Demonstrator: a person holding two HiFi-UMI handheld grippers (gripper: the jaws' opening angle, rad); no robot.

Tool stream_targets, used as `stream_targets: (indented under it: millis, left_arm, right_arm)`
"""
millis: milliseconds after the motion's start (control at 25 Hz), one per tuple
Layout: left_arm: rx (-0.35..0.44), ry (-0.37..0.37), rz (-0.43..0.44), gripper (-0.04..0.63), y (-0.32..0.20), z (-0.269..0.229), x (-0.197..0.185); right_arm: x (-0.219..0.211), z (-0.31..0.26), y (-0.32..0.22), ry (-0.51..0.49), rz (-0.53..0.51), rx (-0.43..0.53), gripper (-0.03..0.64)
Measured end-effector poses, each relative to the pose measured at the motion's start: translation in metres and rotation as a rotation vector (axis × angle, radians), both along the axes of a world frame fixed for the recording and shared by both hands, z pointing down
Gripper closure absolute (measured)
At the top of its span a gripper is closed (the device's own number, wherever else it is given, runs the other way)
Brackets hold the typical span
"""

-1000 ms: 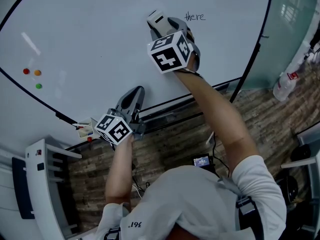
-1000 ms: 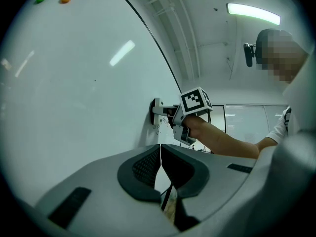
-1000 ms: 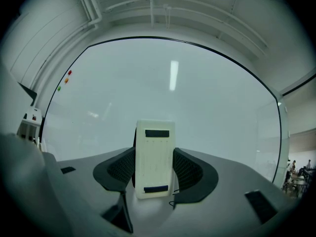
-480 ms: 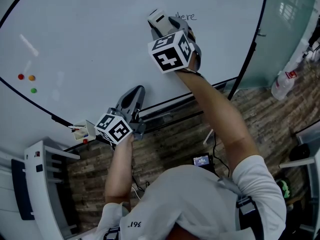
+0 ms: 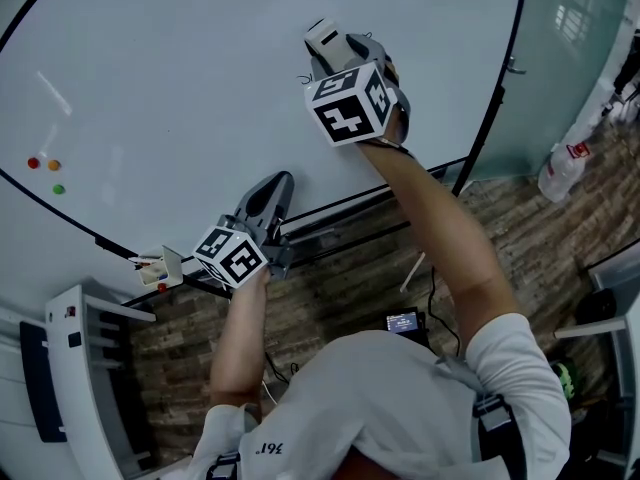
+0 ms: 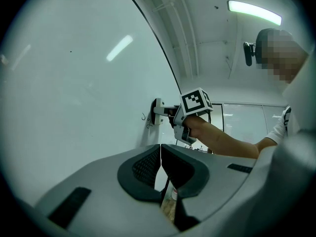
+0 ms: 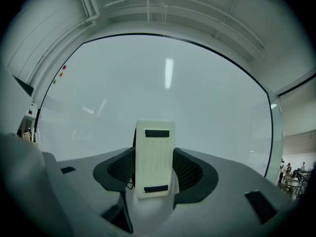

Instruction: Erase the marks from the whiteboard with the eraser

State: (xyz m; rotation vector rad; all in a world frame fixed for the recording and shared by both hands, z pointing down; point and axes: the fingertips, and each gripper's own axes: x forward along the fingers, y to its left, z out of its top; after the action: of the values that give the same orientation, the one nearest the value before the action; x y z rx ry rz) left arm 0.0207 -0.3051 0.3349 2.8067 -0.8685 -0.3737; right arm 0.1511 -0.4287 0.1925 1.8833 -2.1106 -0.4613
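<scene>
The whiteboard [image 5: 180, 78] fills the upper left of the head view. My right gripper [image 5: 338, 50] is held up against it, shut on a white eraser [image 5: 322, 36] whose face lies on the board. From behind, the right gripper view shows that eraser [image 7: 154, 157] clamped between both jaws. A small dark scribble [image 6: 144, 118] is visible just beside the eraser [image 6: 157, 111] in the left gripper view. My left gripper [image 5: 274, 188] is lower down by the board's bottom edge, shut with nothing in it.
Three small coloured magnets [image 5: 44, 166] sit at the board's left. A small holder with markers [image 5: 160, 266] hangs at the lower frame. A white rack [image 5: 90, 368] stands lower left. A glass wall and a bottle [image 5: 560, 168] are right; a small device [image 5: 403, 321] lies on the wooden floor.
The right gripper has slid the eraser rightward over the handwritten word, which no longer shows in the head view. The left gripper has stayed where it was.
</scene>
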Motion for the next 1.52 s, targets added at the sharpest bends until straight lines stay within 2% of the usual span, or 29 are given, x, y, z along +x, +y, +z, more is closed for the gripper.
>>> stream_targets:
  millis: [760,1200,1520]
  left_arm:
    - [-0.008,-0.014,0.022,0.588,-0.005,0.004,0.022]
    - [-0.019,-0.015,0.001,0.588,0.0,0.007,0.003]
    - [-0.023,-0.014,-0.011,0.588,0.004,0.006,-0.018]
  right_arm:
    - [0.078,0.009,-0.006,-0.016,0.096,-0.021,0.364]
    - [0.112,0.016,-0.007,0.005,0.169,-0.041,0.364]
    - [0.142,0.017,0.005,-0.012,0.274,-0.052,0.364]
